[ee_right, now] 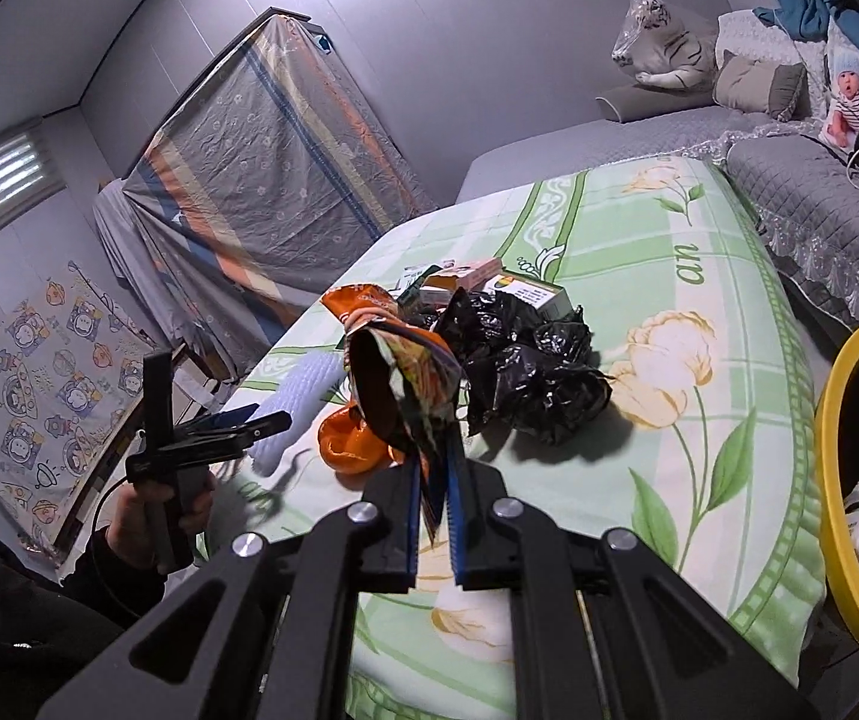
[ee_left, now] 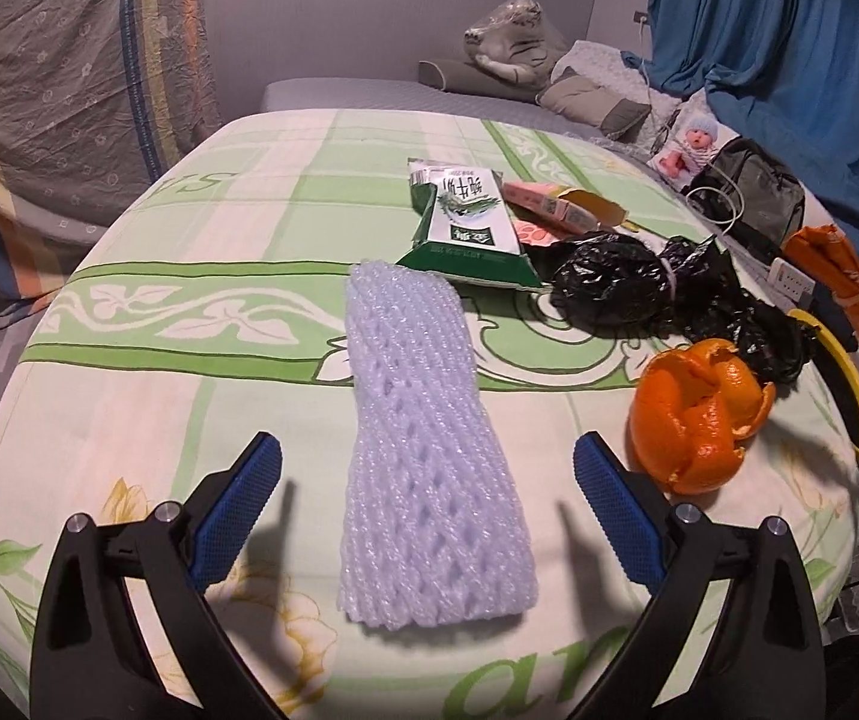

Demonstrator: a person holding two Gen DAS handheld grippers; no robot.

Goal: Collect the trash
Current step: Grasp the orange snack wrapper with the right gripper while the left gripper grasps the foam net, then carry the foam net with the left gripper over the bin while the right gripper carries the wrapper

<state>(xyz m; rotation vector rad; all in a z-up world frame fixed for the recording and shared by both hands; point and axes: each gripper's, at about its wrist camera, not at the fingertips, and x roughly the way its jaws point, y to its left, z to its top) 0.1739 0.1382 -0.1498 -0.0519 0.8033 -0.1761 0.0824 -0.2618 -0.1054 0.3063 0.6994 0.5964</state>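
Observation:
A white foam fruit net (ee_left: 429, 450) lies lengthwise on the green floral bedsheet (ee_left: 147, 396). My left gripper (ee_left: 428, 443) is open and straddles its near half, with both blue pads clear of the foam. Beyond it lie a green-and-white carton (ee_left: 465, 228), a pink box (ee_left: 543, 201), crumpled black plastic bags (ee_left: 639, 288) and orange peel (ee_left: 699, 414). My right gripper (ee_right: 435, 480) is shut on an orange snack wrapper (ee_right: 405, 360) and holds it in the air above the orange peel (ee_right: 348, 444). A person's hand (ee_right: 153, 516) holds the left gripper (ee_right: 237, 426) at the foam net (ee_right: 303, 396).
A yellow-rimmed bin (ee_right: 831, 420) with white litter inside stands at the bed's right edge. Grey bedding, pillows, a wrapped plush tiger (ee_left: 513, 42), a doll (ee_left: 693, 144) and a bag lie at the back. A draped patterned sheet hangs on the left.

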